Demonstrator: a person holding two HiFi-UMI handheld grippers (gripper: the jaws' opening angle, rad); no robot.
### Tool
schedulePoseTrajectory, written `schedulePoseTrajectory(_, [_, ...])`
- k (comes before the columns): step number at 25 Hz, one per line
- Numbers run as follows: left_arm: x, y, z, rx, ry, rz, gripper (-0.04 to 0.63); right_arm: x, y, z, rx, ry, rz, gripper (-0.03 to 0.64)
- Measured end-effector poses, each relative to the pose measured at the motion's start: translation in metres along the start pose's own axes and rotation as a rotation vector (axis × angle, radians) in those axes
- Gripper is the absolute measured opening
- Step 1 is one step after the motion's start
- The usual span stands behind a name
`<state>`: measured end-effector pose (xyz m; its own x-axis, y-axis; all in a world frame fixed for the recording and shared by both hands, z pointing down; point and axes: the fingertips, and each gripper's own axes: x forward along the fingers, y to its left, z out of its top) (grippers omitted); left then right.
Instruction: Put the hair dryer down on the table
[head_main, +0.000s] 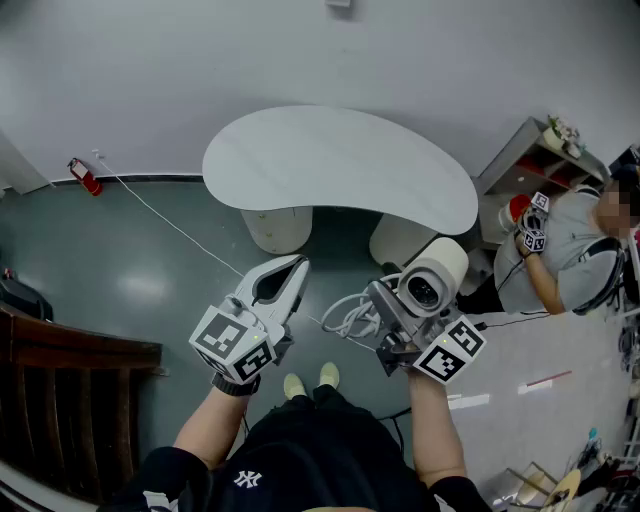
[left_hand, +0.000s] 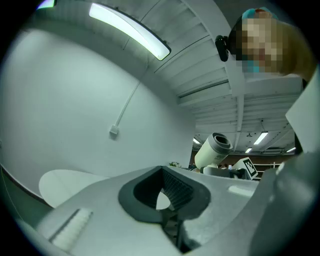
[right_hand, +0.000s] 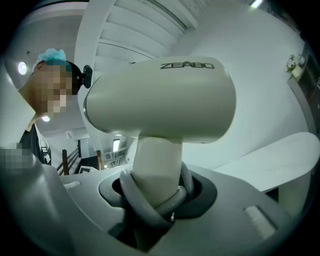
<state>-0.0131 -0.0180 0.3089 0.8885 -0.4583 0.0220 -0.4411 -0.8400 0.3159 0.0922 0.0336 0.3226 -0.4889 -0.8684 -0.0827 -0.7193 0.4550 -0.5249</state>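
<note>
Right gripper (head_main: 395, 305) clamps the hair dryer (head_main: 432, 283) by its handle, not yet over the table (head_main: 340, 160); left gripper (head_main: 292, 272) closed, empty

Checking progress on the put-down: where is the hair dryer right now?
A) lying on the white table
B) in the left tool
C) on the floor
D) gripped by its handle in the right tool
D: the right gripper view shows the right tool clamping the hair dryer by its handle, and the head view shows it off the table.
</note>
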Motion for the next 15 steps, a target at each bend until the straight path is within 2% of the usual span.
schedulePoseTrajectory(6, [-0.025, -0.013, 0.008, 0.009, -0.003, 0.028, 0.002, -0.001, 0.029, 0.004, 0.004, -0.007, 0.019, 0.209])
schedulePoseTrajectory(15, [-0.021, -0.027, -0.010, 0.047, -0.037, 0.085, 0.000, -0.012, 0.021, -0.002, -0.007, -0.013, 0.116, 0.207])
